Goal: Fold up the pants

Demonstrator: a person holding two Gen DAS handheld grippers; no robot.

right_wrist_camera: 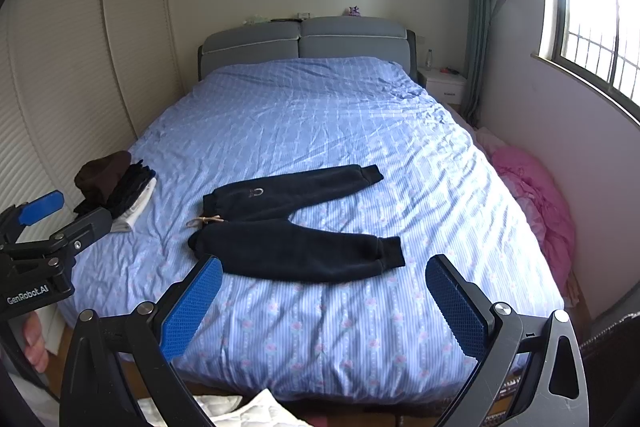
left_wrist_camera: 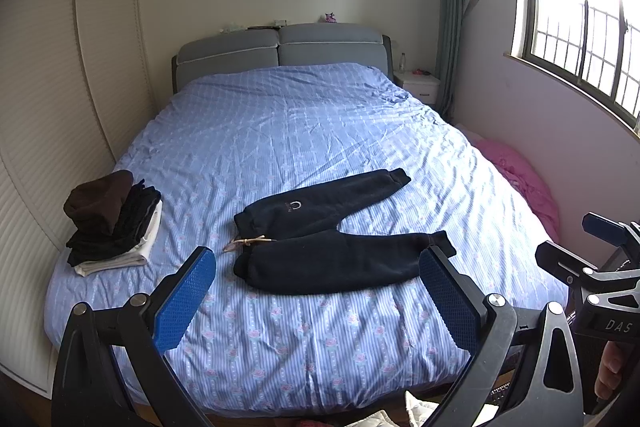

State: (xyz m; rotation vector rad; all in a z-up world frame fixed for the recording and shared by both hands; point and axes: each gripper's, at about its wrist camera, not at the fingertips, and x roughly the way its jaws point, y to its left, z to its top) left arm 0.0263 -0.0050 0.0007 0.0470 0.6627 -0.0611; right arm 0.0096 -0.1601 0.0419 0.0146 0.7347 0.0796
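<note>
Dark navy pants (left_wrist_camera: pixel 332 235) lie spread flat on the blue bed cover, waist to the left with a tan drawstring (left_wrist_camera: pixel 248 242), legs splayed to the right. They also show in the right wrist view (right_wrist_camera: pixel 288 227). My left gripper (left_wrist_camera: pixel 320 279) is open and empty, held above the bed's near edge, short of the pants. My right gripper (right_wrist_camera: pixel 324 283) is open and empty, likewise above the near edge. The right gripper shows at the right edge of the left wrist view (left_wrist_camera: pixel 576 243); the left gripper shows at the left of the right wrist view (right_wrist_camera: pixel 68 211).
A stack of folded clothes (left_wrist_camera: pixel 116 223) sits at the bed's left edge. The bed (left_wrist_camera: pixel 304 123) has a grey headboard (left_wrist_camera: pixel 280 51). A louvered wardrobe (left_wrist_camera: pixel 48 87) stands left. Pink bedding (left_wrist_camera: pixel 528 183) lies on the right; a nightstand (left_wrist_camera: pixel 418 85) stands by the window wall.
</note>
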